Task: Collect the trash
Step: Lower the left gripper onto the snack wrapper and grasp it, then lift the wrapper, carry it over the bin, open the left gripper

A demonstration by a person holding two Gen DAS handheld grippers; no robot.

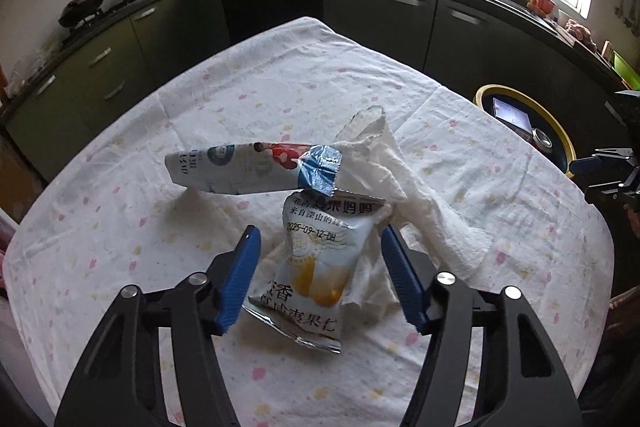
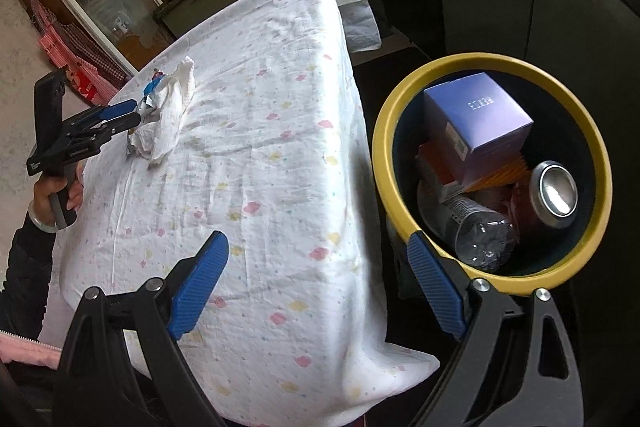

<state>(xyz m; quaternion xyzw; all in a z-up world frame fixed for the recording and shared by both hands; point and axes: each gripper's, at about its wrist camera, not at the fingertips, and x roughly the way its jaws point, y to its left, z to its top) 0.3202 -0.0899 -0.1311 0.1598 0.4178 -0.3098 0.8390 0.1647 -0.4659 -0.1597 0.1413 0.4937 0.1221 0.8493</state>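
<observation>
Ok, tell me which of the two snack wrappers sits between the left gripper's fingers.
The upright nut packet with the printed date, between the open left gripper fingers. The other, a long wrapper with a blue crimped end, lies crosswise beyond it.

Glossy foil snack packet (image 1: 310,275) and rough paper towel (image 1: 384,163) lie on matt, wrinkled cloth tablecloth (image 1: 120,227).

Blk frame, blue ribbed fingers (image 1: 240,281).

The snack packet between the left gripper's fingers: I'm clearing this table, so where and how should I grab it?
Grip the snack packet across its middle, coming straight on from its near, bottom end. It lies lengthwise between the open left gripper, side edges facing the fingers, partly on the paper towel.
</observation>
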